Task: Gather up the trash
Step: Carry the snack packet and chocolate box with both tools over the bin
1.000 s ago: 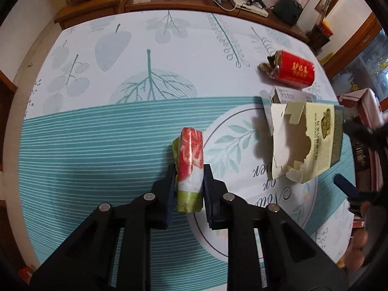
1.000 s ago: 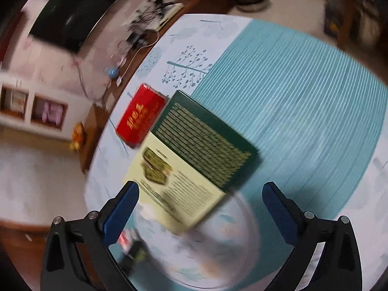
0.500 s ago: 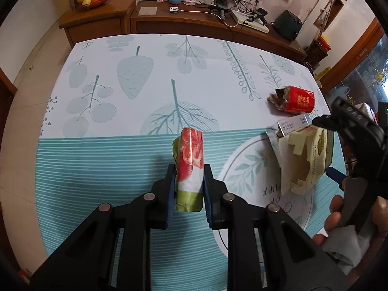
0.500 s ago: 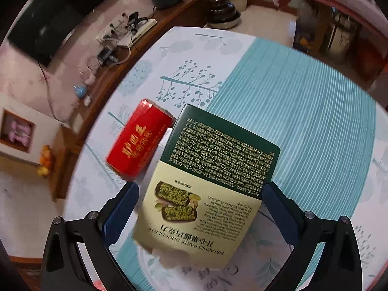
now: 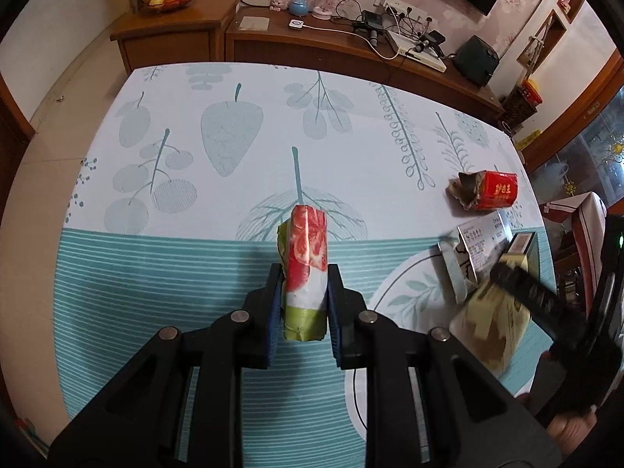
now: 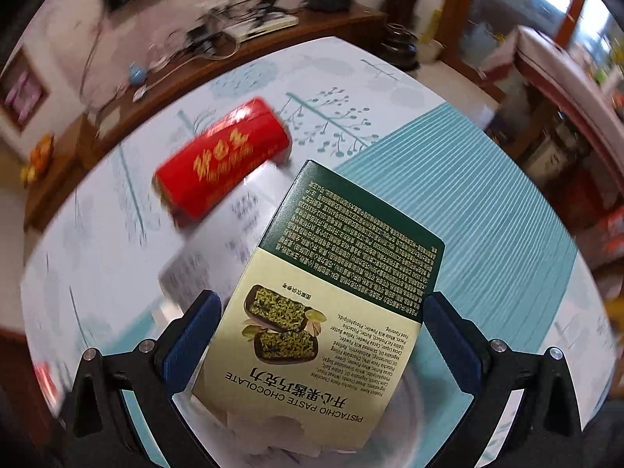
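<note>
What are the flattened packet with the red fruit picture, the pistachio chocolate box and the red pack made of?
The fruit packet looks like thin coated carton, creased flat, with a slight sheen. The pistachio chocolate box seems matte printed paperboard: stiff flat panels and cut flaps. The red pack appears to be glossy printed card or paper, its torn end showing a dull grey-brown lining; exactly which is unclear.

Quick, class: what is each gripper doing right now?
Left gripper: shut on the red-and-green wrapper.
Right gripper: open, straddling the pistachio chocolate box.
</note>
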A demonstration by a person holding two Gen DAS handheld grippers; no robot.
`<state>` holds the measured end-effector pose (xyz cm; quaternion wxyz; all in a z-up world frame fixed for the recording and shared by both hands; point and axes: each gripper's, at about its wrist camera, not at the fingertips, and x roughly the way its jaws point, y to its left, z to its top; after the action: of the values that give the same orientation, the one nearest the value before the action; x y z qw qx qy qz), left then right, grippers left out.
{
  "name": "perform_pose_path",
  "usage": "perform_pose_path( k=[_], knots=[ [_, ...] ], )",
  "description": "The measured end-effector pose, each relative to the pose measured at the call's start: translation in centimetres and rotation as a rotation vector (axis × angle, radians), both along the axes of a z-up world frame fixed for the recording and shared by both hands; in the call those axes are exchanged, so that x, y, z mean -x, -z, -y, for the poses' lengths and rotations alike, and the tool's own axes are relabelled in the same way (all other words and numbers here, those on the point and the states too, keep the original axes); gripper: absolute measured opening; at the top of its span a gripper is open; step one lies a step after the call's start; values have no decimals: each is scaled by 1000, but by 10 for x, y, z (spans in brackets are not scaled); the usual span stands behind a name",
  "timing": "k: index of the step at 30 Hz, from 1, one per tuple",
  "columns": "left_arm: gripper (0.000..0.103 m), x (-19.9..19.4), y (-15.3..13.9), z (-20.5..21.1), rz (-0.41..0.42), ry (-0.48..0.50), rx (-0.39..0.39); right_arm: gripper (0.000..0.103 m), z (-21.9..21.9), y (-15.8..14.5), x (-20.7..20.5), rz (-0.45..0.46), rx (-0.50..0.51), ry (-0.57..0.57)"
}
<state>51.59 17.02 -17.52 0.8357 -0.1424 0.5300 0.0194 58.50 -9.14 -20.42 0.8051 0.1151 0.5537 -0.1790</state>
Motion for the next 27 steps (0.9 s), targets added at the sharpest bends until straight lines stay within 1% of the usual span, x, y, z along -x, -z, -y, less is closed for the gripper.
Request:
perform_pose_path(
  k=[5,8,10,13,17,21,22,23,25,27],
  knots=[
    [18,10,0,6,-8,21,24,103,16,1,29,-39,-4,-121],
    [18,18,-1,13,-15,50,25,103,27,6,43,-71,-20,-165],
    [18,23,-2,19,-17,70,27,103,35,10,52,-90,16,-180],
    [18,30,-3,26,-24,94,44,103,49,15,58,-117,36,-156],
    [18,40,-7,35,-28,128,45,103,63,20,71,-140,-4,-126],
    [18,53,-12,44,-24,166,24,103,70,19,83,-134,-9,-126],
    [18,56,-13,46,-24,174,20,102,72,19,88,-134,-24,-124],
    [18,61,-13,48,-27,185,13,99,74,19,94,-134,-40,-121],
    [18,70,-14,54,-31,207,6,97,76,19,105,-128,-77,-120],
    [18,82,-16,61,-32,232,-3,96,79,15,118,-95,-87,-129]
  ],
)
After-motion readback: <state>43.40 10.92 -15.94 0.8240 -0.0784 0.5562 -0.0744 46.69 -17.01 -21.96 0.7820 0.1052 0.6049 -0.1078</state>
